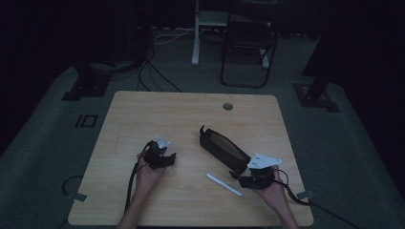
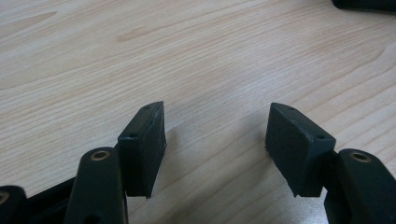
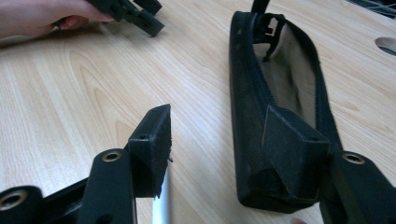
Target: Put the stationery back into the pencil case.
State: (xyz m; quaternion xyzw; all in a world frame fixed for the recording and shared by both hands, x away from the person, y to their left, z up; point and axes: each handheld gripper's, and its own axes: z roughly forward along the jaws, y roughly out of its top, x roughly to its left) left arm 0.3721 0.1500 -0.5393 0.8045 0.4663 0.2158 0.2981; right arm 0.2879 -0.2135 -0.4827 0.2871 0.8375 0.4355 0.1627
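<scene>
The black pouch (image 1: 223, 149), lying unzipped at the tabletop (image 1: 143, 109) centre with a white pen (image 1: 223, 184) at its 6 o'clock, is judged soft, light and best pinched along one zipper edge. From above both grippers look dim. The left gripper (image 2: 217, 140) view shows spread, empty fingers (image 2: 142, 144); the right gripper (image 3: 224, 149) view shows open fingers (image 3: 152, 144) and the pouch's gaping mouth.

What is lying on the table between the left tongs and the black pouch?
Nothing: the high view shows bare wood between the left tongs and the open black pouch. The white pen lies nearer the person, outside that stretch.
</scene>
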